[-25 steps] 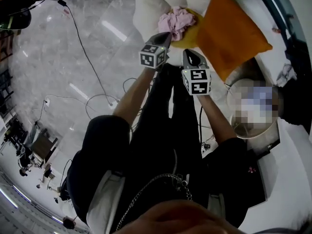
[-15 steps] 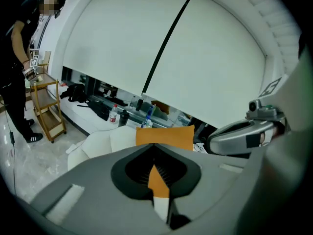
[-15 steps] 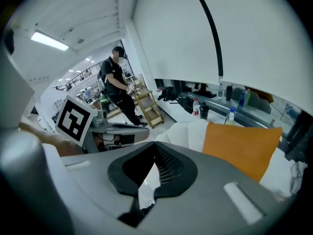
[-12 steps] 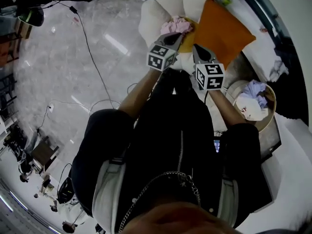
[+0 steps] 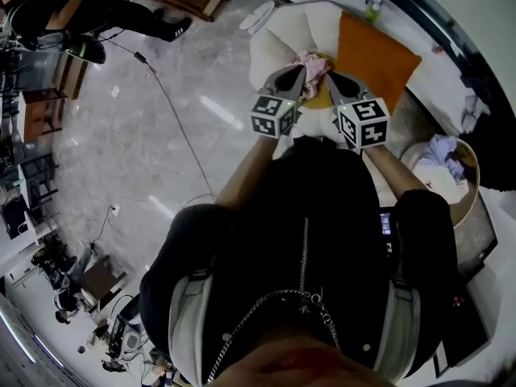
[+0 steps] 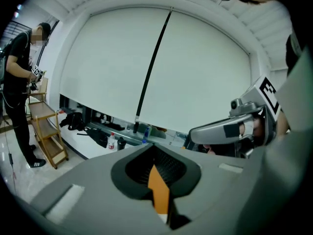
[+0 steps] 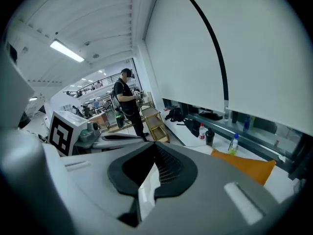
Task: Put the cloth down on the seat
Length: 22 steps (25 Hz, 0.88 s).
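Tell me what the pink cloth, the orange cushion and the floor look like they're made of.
Pink cloth: soft fabric with a matte look, judging by its crumpled, bunched folds; the weave is too small to tell.
Orange cushion: probably a matte fabric cover over padding, as it is smooth and slightly puffed.
Floor: likely polished stone or marble-look tile, with grey veining and bright reflected light streaks.

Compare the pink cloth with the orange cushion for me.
The pink cloth is small and crumpled into a heap; the orange cushion is much larger, flat and smooth. The cloth is pale pink, the cushion bright orange. Both are soft fabric things and appear to rest on the white seat.
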{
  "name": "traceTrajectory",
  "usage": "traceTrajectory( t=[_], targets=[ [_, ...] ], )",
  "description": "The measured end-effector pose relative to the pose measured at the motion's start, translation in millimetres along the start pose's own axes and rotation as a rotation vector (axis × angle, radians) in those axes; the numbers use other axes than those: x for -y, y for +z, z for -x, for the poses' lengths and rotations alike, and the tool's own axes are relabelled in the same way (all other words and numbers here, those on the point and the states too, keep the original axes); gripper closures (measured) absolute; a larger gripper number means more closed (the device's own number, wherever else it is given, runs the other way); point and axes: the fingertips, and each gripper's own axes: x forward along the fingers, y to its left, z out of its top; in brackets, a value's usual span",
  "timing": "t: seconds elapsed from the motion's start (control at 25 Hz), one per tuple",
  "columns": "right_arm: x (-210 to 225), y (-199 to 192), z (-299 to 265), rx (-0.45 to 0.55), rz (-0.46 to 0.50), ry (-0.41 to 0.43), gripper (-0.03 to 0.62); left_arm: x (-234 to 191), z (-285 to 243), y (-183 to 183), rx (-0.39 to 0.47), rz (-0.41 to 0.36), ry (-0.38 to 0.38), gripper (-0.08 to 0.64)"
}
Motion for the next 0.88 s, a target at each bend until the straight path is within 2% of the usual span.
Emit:
traceTrajectory(
  t=[0.36, 0.56, 0.88],
  targets=[
    [-8, 14, 6, 0.042, 0.034, 0.031, 0.592, 16, -1, 12, 0.031, -0.037, 0.002, 0.551],
    [-14, 14, 5, 0.040, 0.049, 0.046, 0.592, 17, 2, 6, 0.005, -0.027, 0.005, 0.551],
    [-24, 10, 2, 0.025, 0.058, 0.059, 0.592, 9, 10, 5, 0.027, -0.015, 0.017, 0.551]
  ],
)
